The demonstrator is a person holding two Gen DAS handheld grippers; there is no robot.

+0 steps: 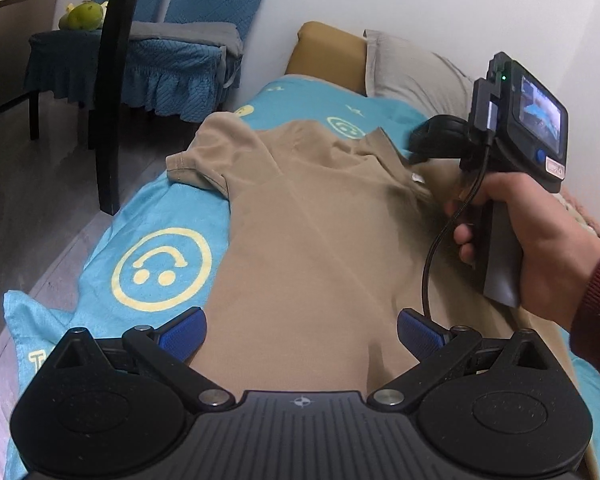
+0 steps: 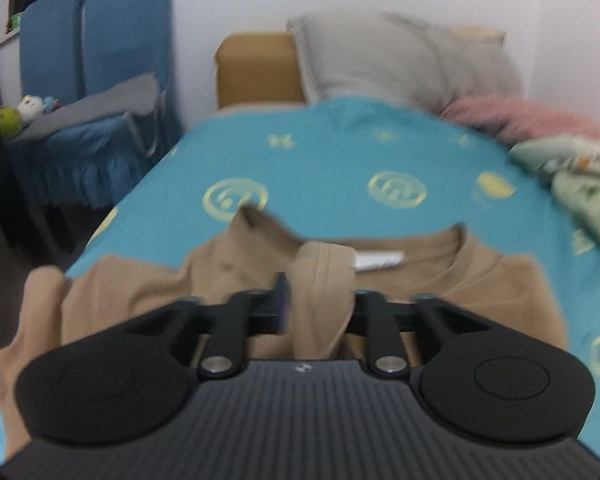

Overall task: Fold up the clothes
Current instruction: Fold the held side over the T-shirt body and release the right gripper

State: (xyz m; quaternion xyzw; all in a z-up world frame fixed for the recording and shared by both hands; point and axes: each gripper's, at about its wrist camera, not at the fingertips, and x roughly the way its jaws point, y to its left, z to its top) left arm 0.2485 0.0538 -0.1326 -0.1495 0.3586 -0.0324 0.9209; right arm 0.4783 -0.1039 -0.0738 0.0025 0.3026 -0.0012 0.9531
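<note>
Your left tongs (image 1: 302, 334) stood wide open over the tan shirt (image 1: 320, 240), gripping nothing; your right tongs (image 2: 320, 304) had a shirt fold between parted, unpressing jaws

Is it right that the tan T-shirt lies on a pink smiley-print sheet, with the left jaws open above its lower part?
Not quite: the smiley-print sheet is turquoise, not pink, as the left wrist view shows. The tan T-shirt does lie on it, and the left gripper has its jaws open above the lower part.
</note>
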